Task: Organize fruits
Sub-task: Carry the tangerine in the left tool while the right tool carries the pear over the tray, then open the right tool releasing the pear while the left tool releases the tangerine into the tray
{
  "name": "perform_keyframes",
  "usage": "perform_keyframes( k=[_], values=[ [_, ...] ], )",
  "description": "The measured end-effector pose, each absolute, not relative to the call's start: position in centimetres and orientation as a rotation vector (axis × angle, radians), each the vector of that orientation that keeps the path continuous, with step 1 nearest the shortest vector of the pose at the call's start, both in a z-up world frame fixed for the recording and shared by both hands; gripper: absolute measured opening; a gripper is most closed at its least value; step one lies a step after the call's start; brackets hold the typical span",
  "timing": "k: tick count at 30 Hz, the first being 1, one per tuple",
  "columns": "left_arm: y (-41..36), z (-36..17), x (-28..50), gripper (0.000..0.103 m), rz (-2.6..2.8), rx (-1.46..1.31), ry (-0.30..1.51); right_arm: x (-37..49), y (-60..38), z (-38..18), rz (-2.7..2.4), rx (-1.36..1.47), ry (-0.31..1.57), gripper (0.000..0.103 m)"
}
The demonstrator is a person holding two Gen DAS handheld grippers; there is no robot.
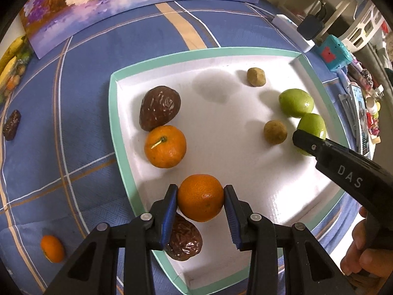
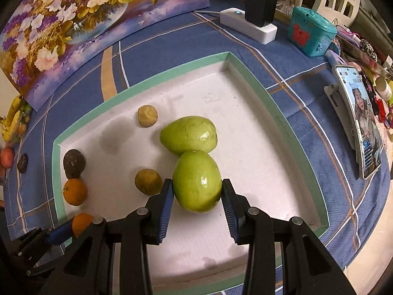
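While over white tray (image 1: 127, 157), left gripper (image 1: 200, 194) fingers clamp orange (image 1: 200, 198); right gripper (image 2: 197, 191) fingers clamp green fruit (image 2: 197, 182).

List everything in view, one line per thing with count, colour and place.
tray: 1, white with mint rim, on the cloth
oranges: 3 orange; one in the left gripper, one in the tray by the left rim, one on the cloth
green fruits: 2; one in the right gripper, one behind it, touching
small tan fruits: 2, in the tray
dark wrinkled fruits: 3, brown; two in the tray, one on the cloth
cloth: 1, blue plaid
painting: 1, floral, at the back
power strip: 1, white, back right
phone: 1, propped at right
hand: 1, lower right of the left view
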State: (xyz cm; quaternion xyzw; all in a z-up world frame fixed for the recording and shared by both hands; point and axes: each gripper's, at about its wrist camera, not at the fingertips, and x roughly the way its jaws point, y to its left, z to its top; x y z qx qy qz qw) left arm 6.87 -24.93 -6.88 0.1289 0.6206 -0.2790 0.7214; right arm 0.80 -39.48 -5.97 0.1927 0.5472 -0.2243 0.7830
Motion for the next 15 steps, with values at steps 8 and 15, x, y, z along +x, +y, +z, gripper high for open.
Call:
perform_keyframes(
  k=[8,15],
  values=[
    [-25.01,-6.93,6.91,0.04,-0.622,0.29,1.373,0.74,-39.61,-6.33,-0.482,0.428,1.191,0.041],
    [-24.96,-7.04,7.03,0.04,-0.623,0.293,1.375,0.69,-39.66,-6.32,-0.483,0.43,1.191,0.041]
  ],
)
